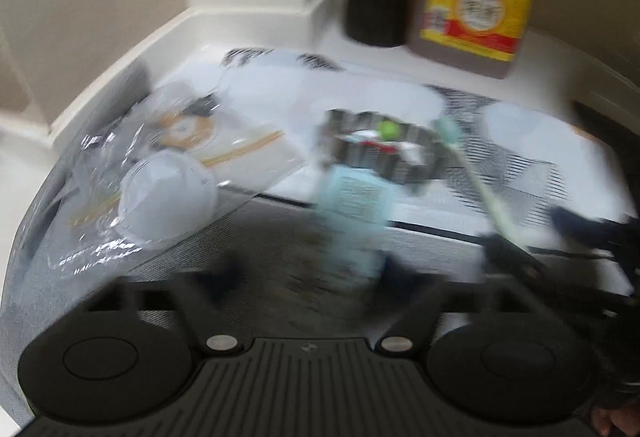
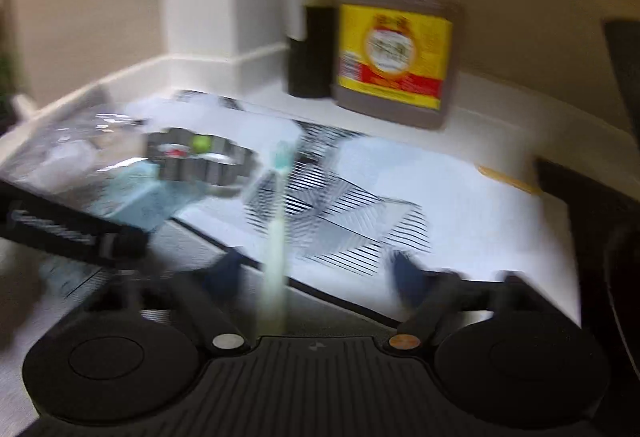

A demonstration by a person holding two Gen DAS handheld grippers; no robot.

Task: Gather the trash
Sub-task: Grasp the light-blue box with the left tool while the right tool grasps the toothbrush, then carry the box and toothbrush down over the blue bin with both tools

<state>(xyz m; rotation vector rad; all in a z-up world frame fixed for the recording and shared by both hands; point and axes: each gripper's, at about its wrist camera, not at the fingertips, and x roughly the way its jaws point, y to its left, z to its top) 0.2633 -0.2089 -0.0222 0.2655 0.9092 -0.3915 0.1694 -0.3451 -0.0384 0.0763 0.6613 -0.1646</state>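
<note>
Both views are blurred. My left gripper [image 1: 314, 271] stands open, with a pale blue packet [image 1: 354, 205] lying between its fingers, nearer the right one. Just beyond the packet sits a fluted metal tin [image 1: 384, 151] holding a small green ball and scraps. A crumpled clear plastic bag [image 1: 132, 181] with a white round lid lies to the left. My right gripper [image 2: 318, 273] is open too. A pale green toothbrush [image 2: 274, 237] lies between its blue fingertips [image 2: 406, 279], touching neither. The same toothbrush [image 1: 496, 189] reaches the right gripper's fingers [image 1: 572, 225] in the left wrist view.
A dark sauce bottle [image 1: 376, 5] and a big brown jug [image 1: 476, 9] with a yellow label stand at the back by the wall. Striped white paper [image 2: 440, 205] covers the counter. A thin wooden stick [image 2: 508, 177] lies at the paper's far right edge.
</note>
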